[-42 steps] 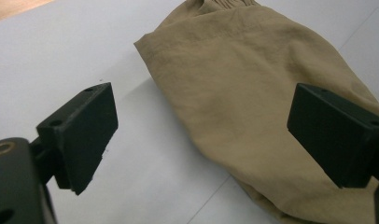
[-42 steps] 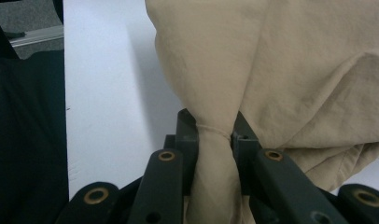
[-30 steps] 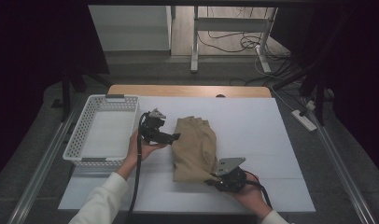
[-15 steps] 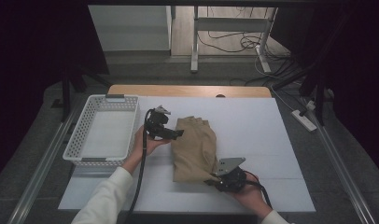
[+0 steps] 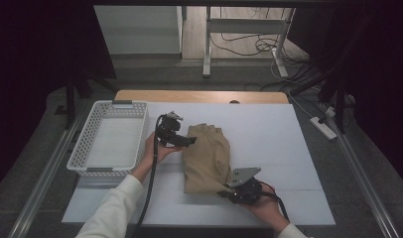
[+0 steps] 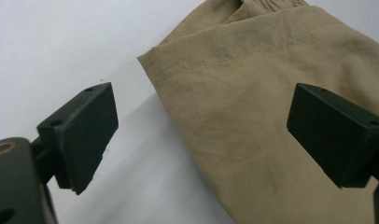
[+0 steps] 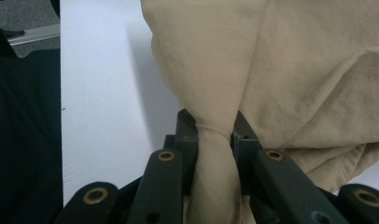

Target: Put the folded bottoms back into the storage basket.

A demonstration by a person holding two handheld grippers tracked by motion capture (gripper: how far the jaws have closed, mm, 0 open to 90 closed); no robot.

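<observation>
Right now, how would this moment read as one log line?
left gripper open beside tan garment | right gripper shut on its corner | white basket empty

- High view looks forward and down over the whole white table [image 5: 269, 129].
- Both gripper views sit close, facing the tan garment [image 6: 271, 116] that lies mid-frame in the high view.
</observation>
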